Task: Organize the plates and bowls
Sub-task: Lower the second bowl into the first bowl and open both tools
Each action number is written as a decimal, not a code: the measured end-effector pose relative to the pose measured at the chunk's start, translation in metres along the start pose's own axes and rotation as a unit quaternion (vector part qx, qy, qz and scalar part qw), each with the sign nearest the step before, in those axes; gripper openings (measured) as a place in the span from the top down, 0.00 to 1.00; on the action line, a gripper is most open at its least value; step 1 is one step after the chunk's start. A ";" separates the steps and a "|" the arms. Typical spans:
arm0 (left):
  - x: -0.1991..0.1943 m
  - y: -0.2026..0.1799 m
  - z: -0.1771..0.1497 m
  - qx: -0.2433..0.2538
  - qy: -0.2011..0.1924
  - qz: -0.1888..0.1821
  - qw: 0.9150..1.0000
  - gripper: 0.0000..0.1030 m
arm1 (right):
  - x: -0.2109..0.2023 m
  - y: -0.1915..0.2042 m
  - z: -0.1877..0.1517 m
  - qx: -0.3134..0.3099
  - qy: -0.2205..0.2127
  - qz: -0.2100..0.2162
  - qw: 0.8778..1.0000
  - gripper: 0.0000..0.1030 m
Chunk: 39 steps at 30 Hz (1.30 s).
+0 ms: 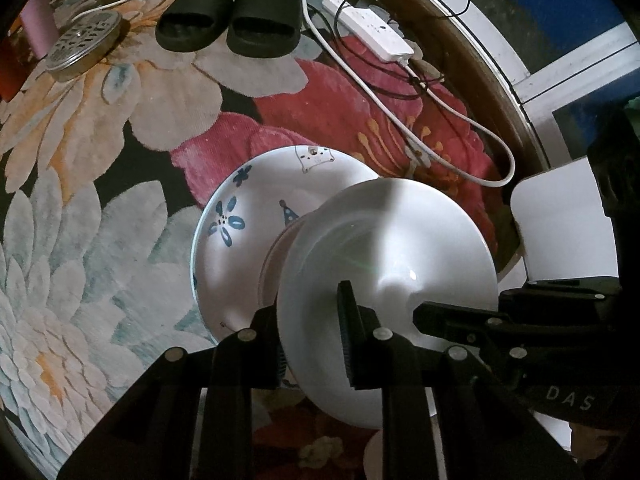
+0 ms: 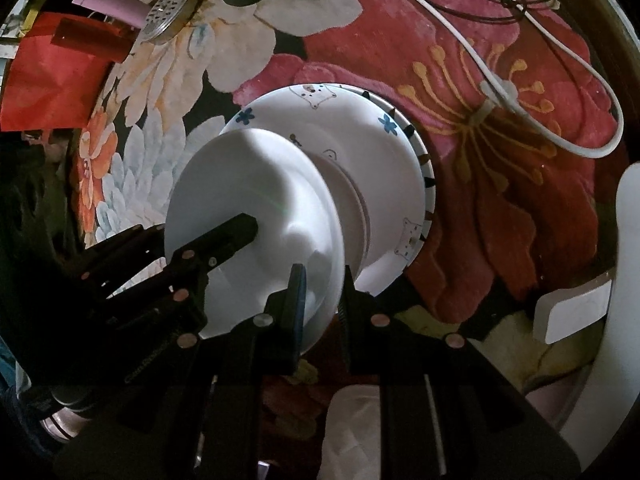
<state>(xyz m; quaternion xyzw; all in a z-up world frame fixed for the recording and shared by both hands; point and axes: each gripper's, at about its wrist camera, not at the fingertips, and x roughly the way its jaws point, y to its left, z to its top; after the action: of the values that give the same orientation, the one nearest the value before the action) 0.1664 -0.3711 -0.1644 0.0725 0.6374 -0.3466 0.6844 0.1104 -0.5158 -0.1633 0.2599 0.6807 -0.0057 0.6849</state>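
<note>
Both tools reach in level from opposite sides: the left tool (image 1: 312,336) and right tool (image 2: 322,300) each clamp the rim of the plain white ceramic plate (image 1: 384,280) above the flower-painted white bowl (image 1: 248,232).

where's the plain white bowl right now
The plain white bowl is held up by both tongs on its rim, centre of both wrist views, just above the blue-flower plate on the floral carpet.

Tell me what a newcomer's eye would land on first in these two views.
First, the plain white bowl, dead centre, both grippers clamped on its rim: the left gripper at its near edge, the right gripper likewise. Just behind it lies a patterned plate with blue flowers, on the loud floral carpet. Farther back sit black slippers and a white power strip.
</note>
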 end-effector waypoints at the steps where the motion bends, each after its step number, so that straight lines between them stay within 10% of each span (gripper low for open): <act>1: 0.001 0.000 0.000 0.001 0.002 0.000 1.000 0.80 | 0.000 -0.001 0.000 0.001 0.000 -0.002 1.000 0.84; 28: 0.011 0.005 -0.002 -0.002 0.030 -0.012 0.999 0.67 | -0.004 -0.010 0.006 0.016 -0.015 -0.002 1.000 0.82; 39: -0.002 -0.014 0.002 0.034 0.000 0.000 0.999 0.04 | -0.013 -0.002 0.009 0.002 -0.034 -0.003 0.999 0.81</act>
<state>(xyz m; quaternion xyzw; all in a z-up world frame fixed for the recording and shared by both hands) 0.1602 -0.3815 -0.1576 0.0959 0.6251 -0.3686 0.6813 0.1166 -0.5252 -0.1526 0.2592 0.6579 -0.0177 0.7069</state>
